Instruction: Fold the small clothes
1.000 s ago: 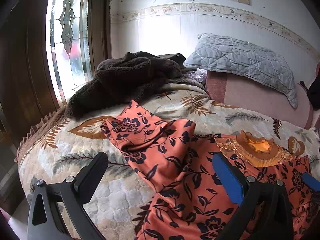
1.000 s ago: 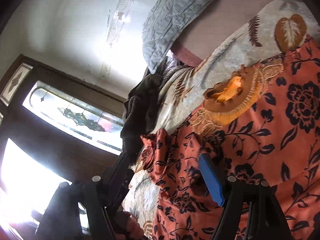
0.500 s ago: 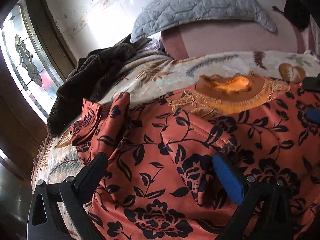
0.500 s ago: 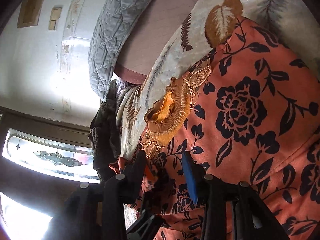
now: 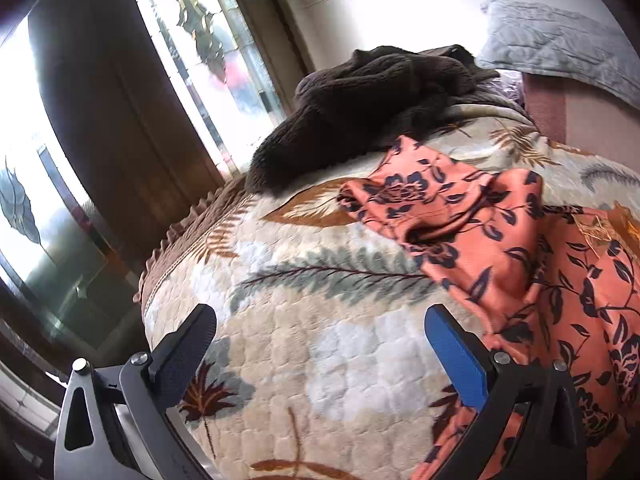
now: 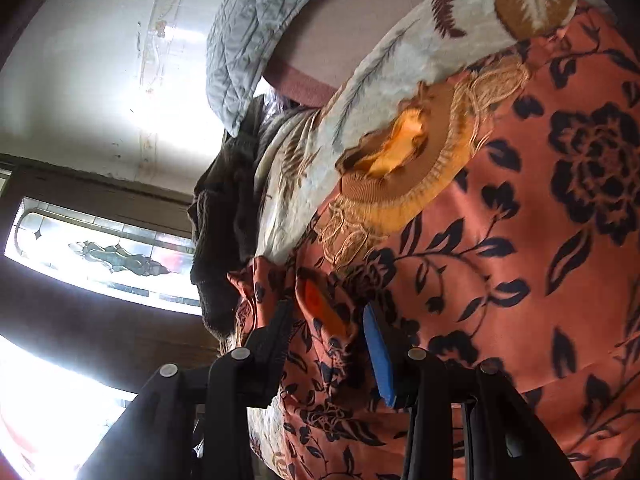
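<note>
An orange garment with a dark floral print (image 5: 532, 256) lies spread on the quilted bed. Its sleeve (image 5: 420, 196) is bunched toward the far left. Its gold embroidered neckline (image 6: 412, 156) shows in the right wrist view. My left gripper (image 5: 320, 340) is open and empty, hovering over bare quilt just left of the garment's edge. My right gripper (image 6: 328, 328) has its jaws partly closed around a raised fold of the garment (image 6: 324, 308); whether they pinch it is unclear.
A dark brown fuzzy blanket (image 5: 372, 104) is heaped at the far side of the bed by the stained-glass window (image 5: 204, 36). A grey quilted pillow (image 5: 560, 52) rests on a pink headboard cushion (image 5: 592, 120). The bed's scalloped edge (image 5: 168, 240) drops off on the left.
My left gripper has swung back left off the garment, now over bare quilt. The right gripper has shifted along the garment, its jaws still narrow around a fold.
</note>
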The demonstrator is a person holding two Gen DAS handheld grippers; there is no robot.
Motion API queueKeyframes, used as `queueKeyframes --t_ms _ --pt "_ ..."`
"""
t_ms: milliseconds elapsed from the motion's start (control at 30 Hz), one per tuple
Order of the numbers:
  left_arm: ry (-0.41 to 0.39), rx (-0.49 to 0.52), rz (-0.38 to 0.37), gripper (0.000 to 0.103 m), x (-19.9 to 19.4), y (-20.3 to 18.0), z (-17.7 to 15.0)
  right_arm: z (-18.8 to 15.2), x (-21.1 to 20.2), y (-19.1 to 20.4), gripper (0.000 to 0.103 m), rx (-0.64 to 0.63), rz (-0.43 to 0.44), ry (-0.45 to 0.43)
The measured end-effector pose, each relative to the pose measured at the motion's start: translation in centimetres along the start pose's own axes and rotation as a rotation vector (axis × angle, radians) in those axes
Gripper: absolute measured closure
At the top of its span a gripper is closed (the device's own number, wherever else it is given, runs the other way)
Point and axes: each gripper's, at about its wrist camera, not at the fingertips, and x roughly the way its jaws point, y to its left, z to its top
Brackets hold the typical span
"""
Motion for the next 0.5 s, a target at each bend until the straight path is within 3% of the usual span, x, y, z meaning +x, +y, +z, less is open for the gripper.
queueKeyframes --t_ms 100,200,367,400,500 --pt "0.082 -0.1 -0.039 0.0 1.4 4.1 -0.1 -1.0 3.3 -0.8 0.062 0.054 -0.046 0.039" --pt "0.15 -0.172 -0.066 0.0 2.9 7.4 0.2 -2.3 5.8 -1.1 0.062 0.145 0.063 0.111" --pt "0.157 -0.231 -0.127 0.0 4.7 10.7 2.8 -4.7 4.8 7.1 0.062 -0.137 0.348 0.15" --pt "0.164 -0.246 -0.153 0.0 5.0 11.1 3.5 -5.1 4.7 7.8 0.061 -0.165 0.362 0.161" --pt "0.189 -0.289 -0.292 0.0 6.0 10.6 5.8 -5.1 4.8 7.3 0.058 -0.223 0.191 0.121"
